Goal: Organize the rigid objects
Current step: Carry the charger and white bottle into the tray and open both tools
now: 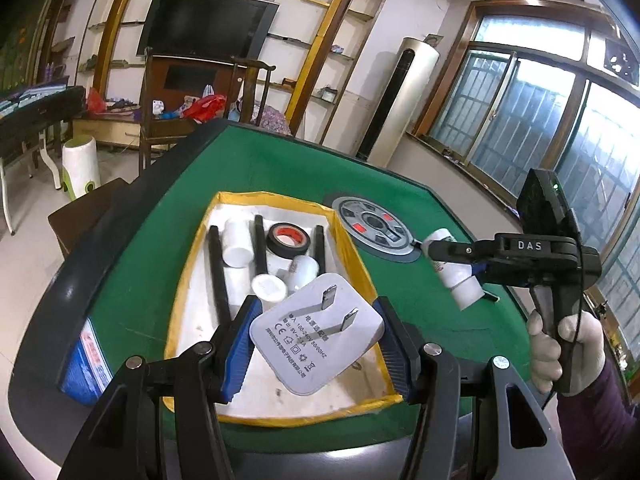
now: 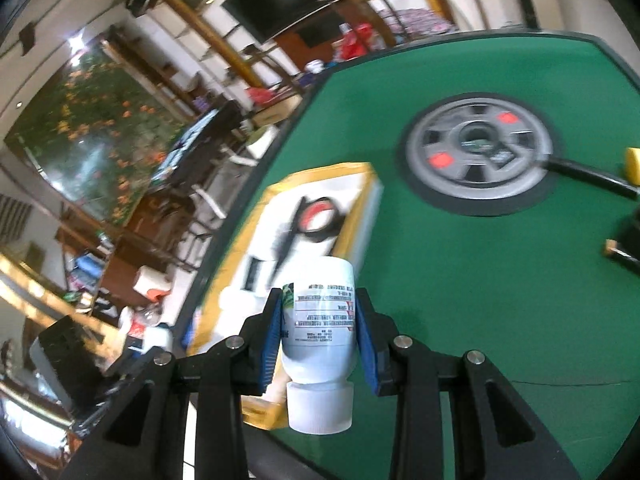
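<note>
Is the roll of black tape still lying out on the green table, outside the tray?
No, the black tape roll lies inside the yellow-rimmed tray, between two black bars.

Left wrist view: set close above the near edge of the yellow-rimmed tray (image 1: pixel 352 236), looking down and across the green table (image 1: pixel 280 160) toward the round grey hub (image 1: pixel 374 226) beyond the tray. Right wrist view: set farther from the tray (image 2: pixel 360 184), off its hub side, tilted and blurred, probably facing back across it. Shared by both: tray, hub (image 2: pixel 476 152), table (image 2: pixel 460 280), and the dark screen on the wall past the tray.
</note>
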